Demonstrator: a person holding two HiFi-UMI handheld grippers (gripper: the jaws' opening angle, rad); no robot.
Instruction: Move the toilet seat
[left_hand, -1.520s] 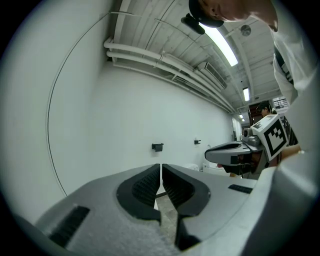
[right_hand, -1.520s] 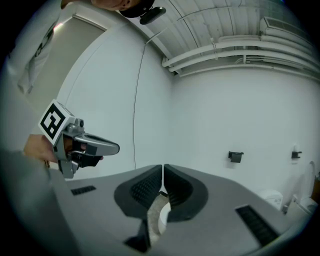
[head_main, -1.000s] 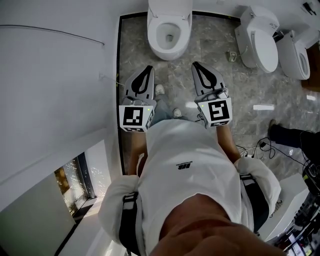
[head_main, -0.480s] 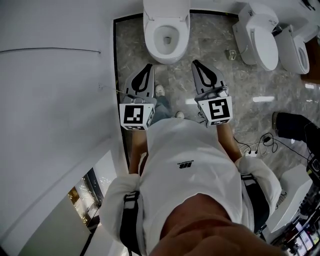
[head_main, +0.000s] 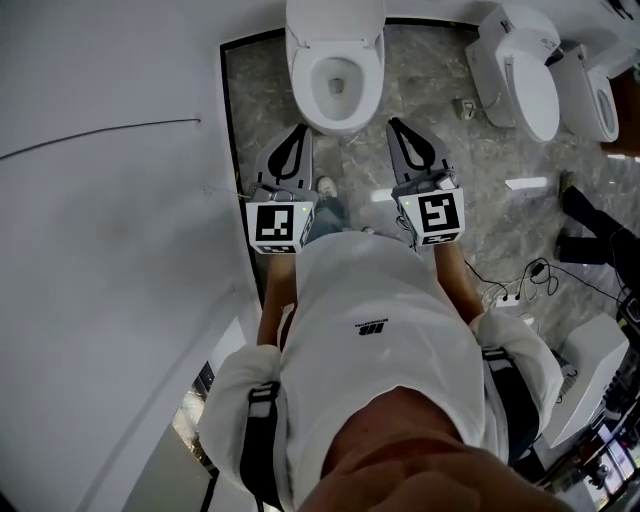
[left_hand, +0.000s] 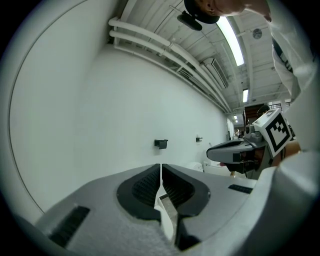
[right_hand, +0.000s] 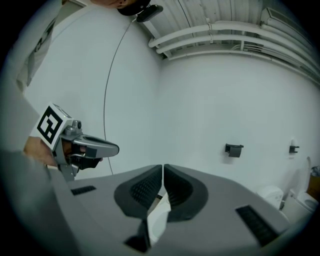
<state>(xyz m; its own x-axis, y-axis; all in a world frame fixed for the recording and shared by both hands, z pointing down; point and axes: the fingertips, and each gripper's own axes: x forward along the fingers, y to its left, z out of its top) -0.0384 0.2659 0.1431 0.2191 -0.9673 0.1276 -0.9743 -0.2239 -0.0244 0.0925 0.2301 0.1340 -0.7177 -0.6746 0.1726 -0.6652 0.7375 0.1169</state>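
**A:** Where does the white oval toilet seat (head_main: 337, 122) lie from the jaws?

**B:** Ahead and lower, at the top of the head view. It seems to lie flat round the open white ceramic bowl (head_main: 338, 70). Its long axis runs straight away from the person.

**A:** And the grippers?

**B:** The grey left gripper (head_main: 298, 132) and grey right gripper (head_main: 396, 127) point along that axis. They flank the seat's front end, one on each side, and touch nothing. Both pairs of jaws are pressed together with nothing between them.

**A:** Which one is nearer?

**B:** Almost even, I'd judge, with the left perhaps slightly closer to the rim. Either one must dip and come inward to reach the front edge.
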